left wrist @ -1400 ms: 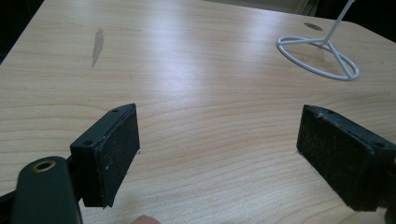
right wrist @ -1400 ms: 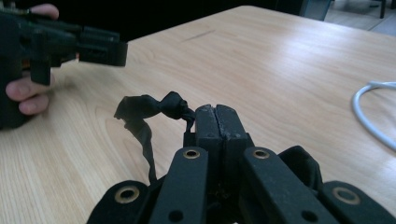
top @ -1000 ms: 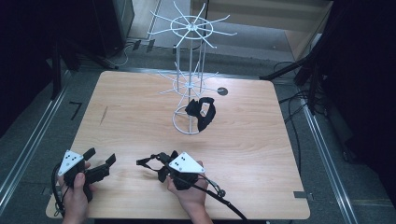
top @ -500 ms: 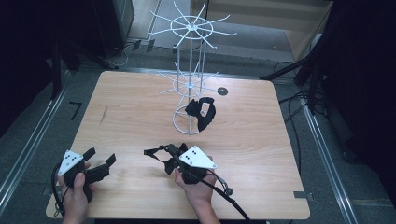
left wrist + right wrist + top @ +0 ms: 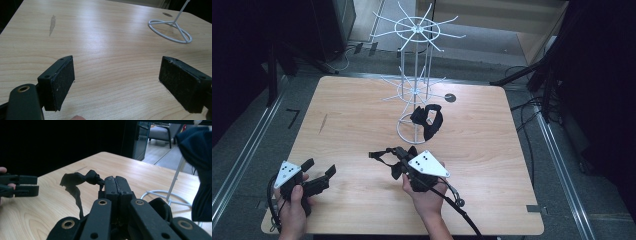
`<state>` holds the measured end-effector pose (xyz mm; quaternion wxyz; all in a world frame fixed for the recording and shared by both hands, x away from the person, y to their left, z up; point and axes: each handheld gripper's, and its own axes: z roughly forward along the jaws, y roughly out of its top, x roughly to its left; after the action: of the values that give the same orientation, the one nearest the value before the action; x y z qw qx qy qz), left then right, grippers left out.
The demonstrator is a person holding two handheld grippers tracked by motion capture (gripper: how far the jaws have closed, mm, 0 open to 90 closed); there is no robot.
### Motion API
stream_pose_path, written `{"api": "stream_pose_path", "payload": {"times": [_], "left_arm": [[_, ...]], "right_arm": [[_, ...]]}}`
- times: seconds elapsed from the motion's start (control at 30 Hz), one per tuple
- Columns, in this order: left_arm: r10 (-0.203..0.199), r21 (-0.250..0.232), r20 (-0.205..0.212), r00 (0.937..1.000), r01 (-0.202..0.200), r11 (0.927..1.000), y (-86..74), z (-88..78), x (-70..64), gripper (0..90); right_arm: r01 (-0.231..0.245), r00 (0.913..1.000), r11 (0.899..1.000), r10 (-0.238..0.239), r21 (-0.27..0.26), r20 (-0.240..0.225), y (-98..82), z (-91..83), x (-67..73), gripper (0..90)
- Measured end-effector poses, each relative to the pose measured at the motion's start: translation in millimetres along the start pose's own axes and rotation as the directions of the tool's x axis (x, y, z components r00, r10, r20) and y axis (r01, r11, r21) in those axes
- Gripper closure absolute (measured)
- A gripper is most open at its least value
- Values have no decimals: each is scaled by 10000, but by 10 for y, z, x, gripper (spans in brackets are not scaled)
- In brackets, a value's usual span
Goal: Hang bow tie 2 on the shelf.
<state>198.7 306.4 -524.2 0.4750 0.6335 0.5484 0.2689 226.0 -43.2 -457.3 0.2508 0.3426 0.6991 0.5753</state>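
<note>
A black fabric strap piece (image 5: pixel 383 154) (image 5: pixel 79 179) is pinched in my right gripper (image 5: pixel 405 157) (image 5: pixel 116 183), whose jaws are pressed together just above the front middle of the table. A white wire rack (image 5: pixel 416 75) stands beyond it, its ring base (image 5: pixel 405 134) (image 5: pixel 160 195) (image 5: pixel 170 32) on the wood. A second black fabric piece (image 5: pixel 428 120) (image 5: pixel 203 157) hangs from a lower hook of the rack. My left gripper (image 5: pixel 319 168) (image 5: pixel 117 80) (image 5: pixel 20 186) rests open near the front left corner, with bare wood between its pads.
The wooden table (image 5: pixel 352 120) has a dark streak (image 5: pixel 322 123) (image 5: pixel 52 23) at the left and a small dark round hole (image 5: pixel 450 98) behind the rack. Cables trail off the front edge. Metal rails and dark floor border the table.
My right gripper has moved right and a little farther from the person, toward the rack, carrying the black strap piece. The left gripper has stayed put.
</note>
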Motion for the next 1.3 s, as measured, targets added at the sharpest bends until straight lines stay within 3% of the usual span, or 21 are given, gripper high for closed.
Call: {"api": "stream_pose_path", "payload": {"times": [0.7,1.3], "left_arm": [[4,-8,16,10000,-4,10000,0,1,-4,140],[65,26,17,10000,-65,10000,1,-1,-3,140]], "right_arm": [[-38,9994,9980,59,-624,343,256,-21,-73,900],[-3,9990,9964,40,-843,440,358,-39,-115,900]]}}
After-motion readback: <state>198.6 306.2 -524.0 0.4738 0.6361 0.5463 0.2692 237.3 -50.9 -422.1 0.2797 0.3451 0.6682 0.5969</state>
